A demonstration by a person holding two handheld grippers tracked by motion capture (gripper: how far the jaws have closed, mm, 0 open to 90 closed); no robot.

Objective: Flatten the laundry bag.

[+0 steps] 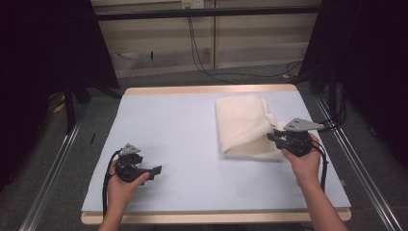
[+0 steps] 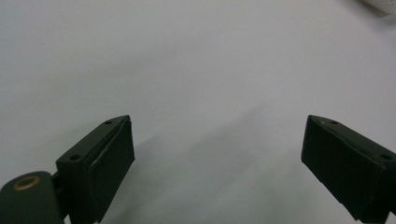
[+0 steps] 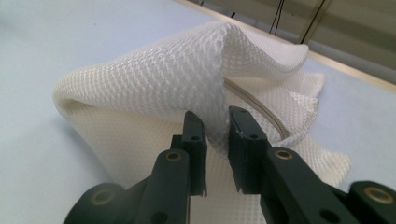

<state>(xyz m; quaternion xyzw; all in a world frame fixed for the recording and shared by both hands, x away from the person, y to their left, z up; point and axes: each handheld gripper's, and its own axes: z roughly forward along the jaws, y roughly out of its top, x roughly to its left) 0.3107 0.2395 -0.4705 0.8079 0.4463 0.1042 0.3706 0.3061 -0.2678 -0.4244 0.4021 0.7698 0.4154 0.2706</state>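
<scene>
High view shows a white mesh cloth [image 1: 243, 126] lying on the right half of the pale blue table [image 1: 178, 134], its long axis running from the table's far edge toward the person. Its left edge is a rounded fold; its right side is bunched and lifted where the right gripper [image 1: 275, 135] meets it. The cloth's far end sits near the table's back edge, and its right side lies close to the right edge.

Right gripper view has the right gripper [image 3: 217, 135] pinching a raised fold of the mesh cloth [image 3: 154, 88] between its nearly closed jaws. The fabric arches up and over to the left, and a zipper seam [image 3: 254, 105] runs along the layer beneath.

Left gripper [image 1: 156, 171] rests low on the table's near left part, well apart from the cloth, pointing right. Left gripper view shows the left gripper [image 2: 217, 154] with jaws spread wide over bare table surface [image 2: 187, 70], nothing between them. The whole left half of the table lies open between that gripper and the cloth.
</scene>
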